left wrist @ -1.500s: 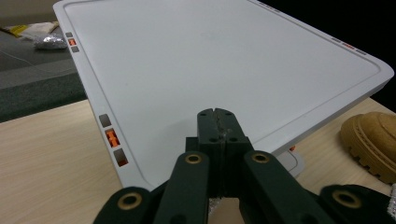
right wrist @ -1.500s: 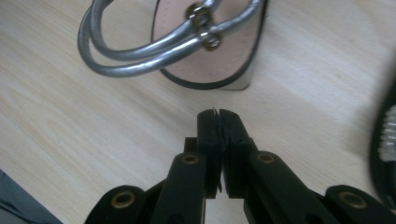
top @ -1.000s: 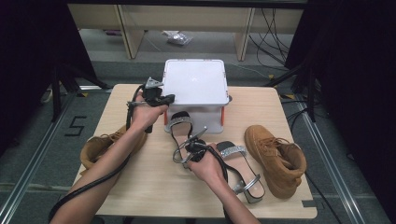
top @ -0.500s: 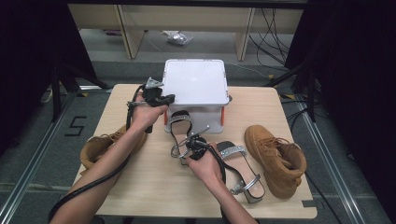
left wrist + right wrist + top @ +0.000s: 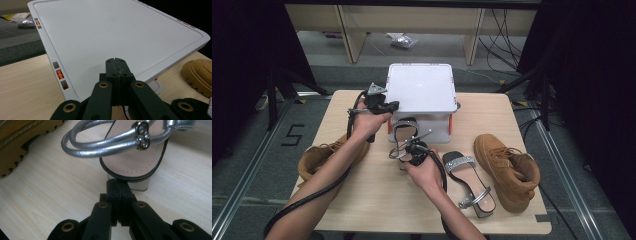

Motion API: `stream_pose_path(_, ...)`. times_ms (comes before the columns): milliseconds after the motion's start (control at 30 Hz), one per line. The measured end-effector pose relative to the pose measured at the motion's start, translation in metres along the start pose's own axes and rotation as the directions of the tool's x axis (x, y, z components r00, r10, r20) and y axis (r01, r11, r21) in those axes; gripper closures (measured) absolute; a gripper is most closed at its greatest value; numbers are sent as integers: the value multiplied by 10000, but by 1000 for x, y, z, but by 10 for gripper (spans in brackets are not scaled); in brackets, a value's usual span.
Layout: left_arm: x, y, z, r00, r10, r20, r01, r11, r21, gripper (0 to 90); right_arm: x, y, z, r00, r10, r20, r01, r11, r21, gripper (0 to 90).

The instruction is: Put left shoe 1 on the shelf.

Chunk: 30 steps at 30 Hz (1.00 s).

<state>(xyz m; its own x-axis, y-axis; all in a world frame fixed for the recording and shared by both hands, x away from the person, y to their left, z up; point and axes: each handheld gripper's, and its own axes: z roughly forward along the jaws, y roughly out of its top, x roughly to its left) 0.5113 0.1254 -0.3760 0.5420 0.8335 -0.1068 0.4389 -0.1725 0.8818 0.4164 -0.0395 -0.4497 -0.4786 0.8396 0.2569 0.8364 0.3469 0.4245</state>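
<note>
No brand or label is legible on any item; the only readable mark is a "5" on the floor (image 5: 293, 135) to the left of the table (image 5: 377, 210).

The silver sandal (image 5: 406, 134) lies on the table directly in front of the white box (image 5: 421, 87), its long axis running from the person's side toward the box, toe strap at the box end and heel toward the person. In the right gripper view its silver ankle straps (image 5: 110, 142) with a small buckle arch over the insole, and the heel block sits just ahead of the jaw tips.

The right gripper (image 5: 117, 185) is pressed fully together with nothing between its jaws, tips just at the sandal's heel; whether they touch cannot be told. The left gripper (image 5: 117, 65) is likewise clamped empty, held over the near left corner of the box lid.

A second silver sandal (image 5: 469, 182) lies to the right, angled away. One tan boot (image 5: 507, 167) lies at the right edge, another tan boot (image 5: 319, 157) at the left, partly under the left forearm.
</note>
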Motion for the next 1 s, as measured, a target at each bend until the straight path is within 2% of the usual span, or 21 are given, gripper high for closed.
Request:
stream_pose_path(33, -1, 0, 1, 9999, -162, -2, 162, 9998, -137, 899, 1, 1, 1, 9999, 97, -25, -97, 9999, -33, 900)
stream_pose_path(167, -1, 0, 1, 9999, -122, -18, 122, 9999, -77, 899, 0, 4, 5, 9995, -300, 114, 300, 9995, 42, 900)
stream_pose_path(200, -1, 0, 1, 9999, -160, -15, 160, 9998, -71, 899, -1, 3, 6, 9987, -445, 250, 438, 9987, 248, 900)
stream_pose_path(233, -1, 0, 1, 9999, -166, -8, 166, 9998, -76, 899, -4, 3, 7, 9960, -859, 246, 854, 9961, 211, 900)
stream_pose_path(267, -1, 0, 1, 9999, -166, 2, 166, 9998, -60, 899, 2, 6, 7, 9998, -181, -71, 180, 9997, -158, 900)
stream_pose_path(367, -1, 1, 1, 9999, -137, -13, 137, 9999, -38, 899, 1, 6, 8, 9996, -249, -125, 247, 9995, -179, 900)
stream_pose_path(400, -1, 1, 1, 9999, -100, -28, 100, 9999, -33, 899, 5, 8, 7, 9999, 168, -13, -168, 9999, -5, 900)
stream_pose_path(433, -1, 1, 1, 10000, -91, -33, 91, 10000, -41, 899, 4, 10, 7, 10000, 0, 40, 1, 9997, -252, 900)
stream_pose_path(467, -1, 1, 1, 10000, -94, -27, 94, 9999, -40, 899, 3, 10, 7, 9999, 167, 27, -166, 9996, -219, 900)
stream_pose_path(500, -1, 1, 1, 10000, -94, -27, 94, 9999, -40, 899, 6, 11, 7, 9968, 775, 187, -777, 9970, 70, 900)
stream_pose_path(600, -1, 1, 1, 10000, -98, -6, 98, 9999, -32, 899, 5, 13, 7, 9961, 858, 200, -857, 9963, -30, 900)
stream_pose_path(633, -1, 1, 1, 10000, -94, -12, 94, 10000, -26, 899, 4, 13, 6, 9976, 696, 42, -696, 9975, -106, 900)
stream_pose_path(667, -1, 1, 1, 10000, -95, -12, 95, 10000, -24, 899, 0, 14, 9, 9998, 69, 195, -59, 9987, -514, 900)
stream_pose_path(700, -1, 1, 1, 9999, -102, -11, 102, 9999, -23, 899, 0, 15, 9, 9997, 11, 227, 0, 9988, -485, 900)
stream_pose_path(733, -1, 1, 1, 9999, -106, -9, 106, 9999, -23, 899, 1, 16, 9, 9997, 168, 185, -159, 9987, -476, 900)
stream_pose_path(767, -1, 1, 1, 9999, -130, -12, 130, 9999, -22, 899, 0, 17, 10, 9996, 14, 276, 5, 9976, -693, 900)
stream_pose_path(800, -1, 1, 1, 9999, -130, -19, 130, 9999, -10, 899, 2, 18, 9, 9995, 165, 273, -149, 9983, -564, 900)
stream_pose_path(833, -1, 1, 1, 9999, -132, -23, 132, 9999, -7, 899, 0, 19, 10, 9990, -203, 406, 237, 9961, -845, 900)
stream_pose_path(933, -1, 1, 1, 9999, -145, -9, 145, 9999, -4, 899, 3, 24, 9, 9988, -55, 488, 95, 9965, -830, 900)
stream_pose_path(967, -1, 1, 1, 9999, -151, 27, 151, 9999, -30, 899, 3, 26, 9, 9979, -273, 593, 329, 9948, -961, 900)
stream_pose_path(1000, -1, 1, 1, 9999, -139, 23, 139, 9999, -28, 899, 3, 27, 9, 9976, -257, 642, 319, 9947, -979, 900)
